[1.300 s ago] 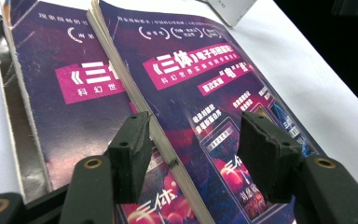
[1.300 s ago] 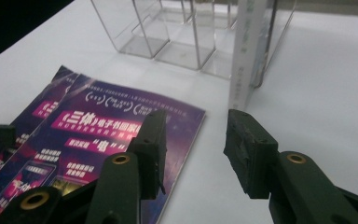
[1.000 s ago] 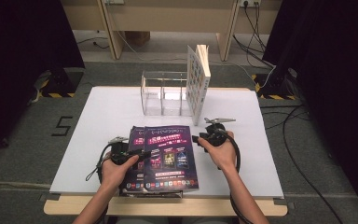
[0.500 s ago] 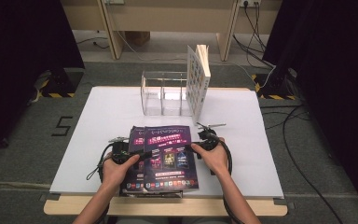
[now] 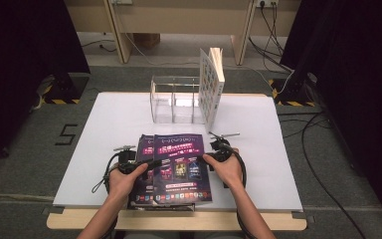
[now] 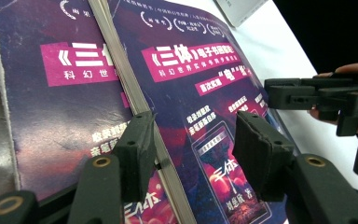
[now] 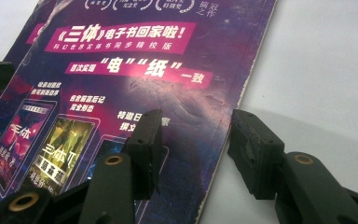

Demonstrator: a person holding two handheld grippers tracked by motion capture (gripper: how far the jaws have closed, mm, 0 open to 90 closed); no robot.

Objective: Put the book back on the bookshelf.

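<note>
Now both grippers sit at the stack of purple booklets (image 5: 175, 167) lying near the front edge of the white table (image 5: 104, 129). Left gripper (image 6: 191, 149): fingers released, straddling the top booklet's left edge; right gripper (image 7: 193, 149): fingers released, straddling its right edge, one over the cover, one over bare table. Well behind stands a clear acrylic organizer (image 5: 175, 99).

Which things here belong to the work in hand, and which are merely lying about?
In the job: top purple glossy magazine; second purple magazine beneath it; left gripper, open astride the top one's left edge; right gripper, open astride its right edge.

Lying about: clear acrylic divided rack; white upright book.
</note>
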